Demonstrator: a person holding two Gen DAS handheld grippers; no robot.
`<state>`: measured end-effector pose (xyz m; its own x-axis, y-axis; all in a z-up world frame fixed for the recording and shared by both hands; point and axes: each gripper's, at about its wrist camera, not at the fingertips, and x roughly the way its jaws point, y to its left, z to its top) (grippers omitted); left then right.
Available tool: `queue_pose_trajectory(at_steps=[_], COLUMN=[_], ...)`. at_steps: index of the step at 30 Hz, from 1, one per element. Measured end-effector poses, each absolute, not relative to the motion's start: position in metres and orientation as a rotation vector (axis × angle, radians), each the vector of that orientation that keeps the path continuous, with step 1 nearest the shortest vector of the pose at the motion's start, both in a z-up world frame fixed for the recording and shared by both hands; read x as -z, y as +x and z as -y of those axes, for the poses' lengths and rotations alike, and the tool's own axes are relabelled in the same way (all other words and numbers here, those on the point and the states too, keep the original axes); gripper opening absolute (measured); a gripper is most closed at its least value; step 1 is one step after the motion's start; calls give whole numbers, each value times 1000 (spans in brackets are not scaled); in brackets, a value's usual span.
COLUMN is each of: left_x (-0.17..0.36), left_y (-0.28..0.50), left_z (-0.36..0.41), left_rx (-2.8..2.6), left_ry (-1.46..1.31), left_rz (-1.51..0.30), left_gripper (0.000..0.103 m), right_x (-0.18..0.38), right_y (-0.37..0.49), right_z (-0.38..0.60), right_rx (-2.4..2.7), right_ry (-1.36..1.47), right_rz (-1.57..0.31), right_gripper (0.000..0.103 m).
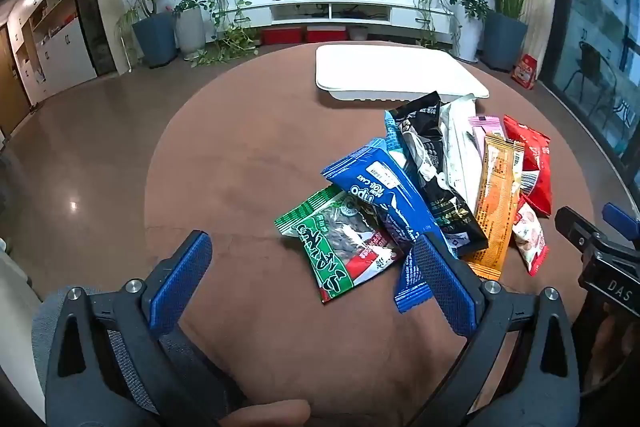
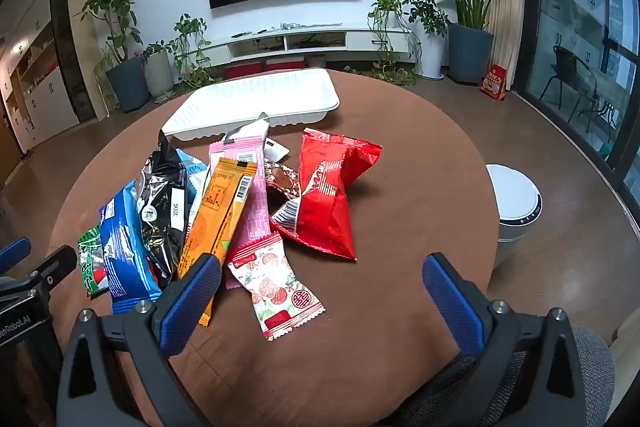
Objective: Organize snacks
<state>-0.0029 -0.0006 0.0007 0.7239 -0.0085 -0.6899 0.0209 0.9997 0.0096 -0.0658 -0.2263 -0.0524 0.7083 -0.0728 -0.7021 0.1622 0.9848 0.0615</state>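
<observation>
snack packets [image 2: 224, 211] heaped together, beside white tray [image 2: 256, 103]

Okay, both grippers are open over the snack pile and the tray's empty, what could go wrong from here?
1. The packets overlap: the blue pack lies on the green one, so grabbing one may drag others.
2. The red bag looks puffy; a hard squeeze could crush or pop it.
3. The tray sits beyond the pile, near the table's far edge; a packet dropped in roughly might push it off.
</observation>
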Motion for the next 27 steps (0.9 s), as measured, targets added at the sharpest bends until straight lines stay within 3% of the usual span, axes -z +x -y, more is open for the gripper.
queue_pose_trajectory(at_steps=[27], left_x=[-1], left_y=[1], left_z=[2], left_rx=[9], left_ry=[36], left_rz=[-779], left_gripper=[103], right_x=[56], right_y=[-66], right_z=[225], right_rx=[135], right_ry=[107], right_rz=[-781], right_gripper=[103])
